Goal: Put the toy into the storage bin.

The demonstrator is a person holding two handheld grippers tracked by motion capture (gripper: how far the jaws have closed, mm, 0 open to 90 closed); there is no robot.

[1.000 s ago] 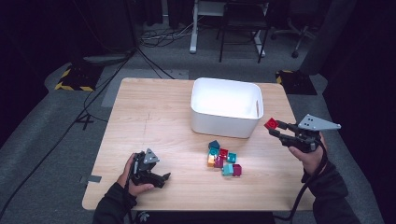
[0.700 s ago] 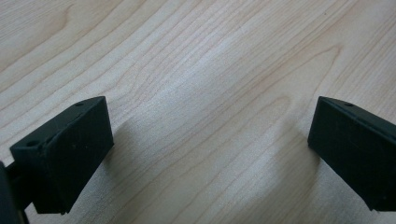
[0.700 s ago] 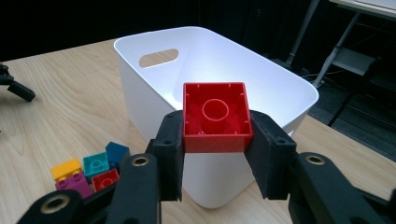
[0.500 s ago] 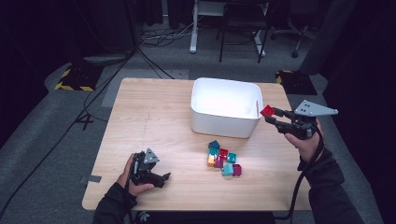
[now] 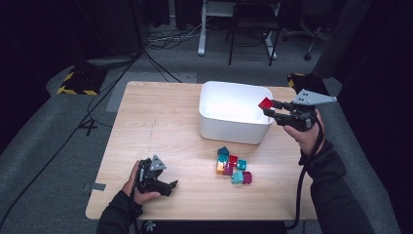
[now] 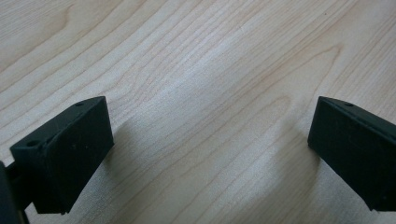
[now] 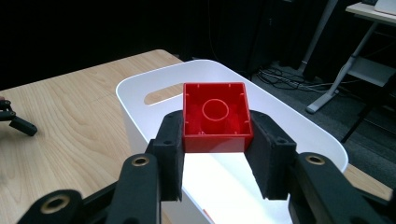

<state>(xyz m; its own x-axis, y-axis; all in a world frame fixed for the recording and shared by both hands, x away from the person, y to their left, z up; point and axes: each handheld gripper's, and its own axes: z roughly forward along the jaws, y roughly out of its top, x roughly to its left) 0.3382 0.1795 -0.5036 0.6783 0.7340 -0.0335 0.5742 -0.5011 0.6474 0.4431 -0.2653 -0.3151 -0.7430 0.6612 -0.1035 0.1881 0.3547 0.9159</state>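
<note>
Counter (image 5: 160, 122): unchanged. White bin (image 5: 234, 103): in place at the far right, appears empty. Right gripper (image 5: 268, 108): has travelled up and leftward from beside the bin to over its right rim, clenched on a red block (image 5: 266, 103), hollow side showing. Block is now above the bin; release judged next. Block cluster (image 5: 232, 165) remains in front of the bin. Left gripper (image 5: 168, 187): stationary, jaws parted, nothing held.

The light wood surface (image 5: 160, 122) stands on grey carpet (image 5: 44, 131) in a dark room. Black cables (image 5: 73, 131) trail across the floor; a yellow-black striped mat (image 5: 78, 83) lies left, white desk legs (image 5: 200, 29) and a chair (image 5: 253, 24) behind.
</note>
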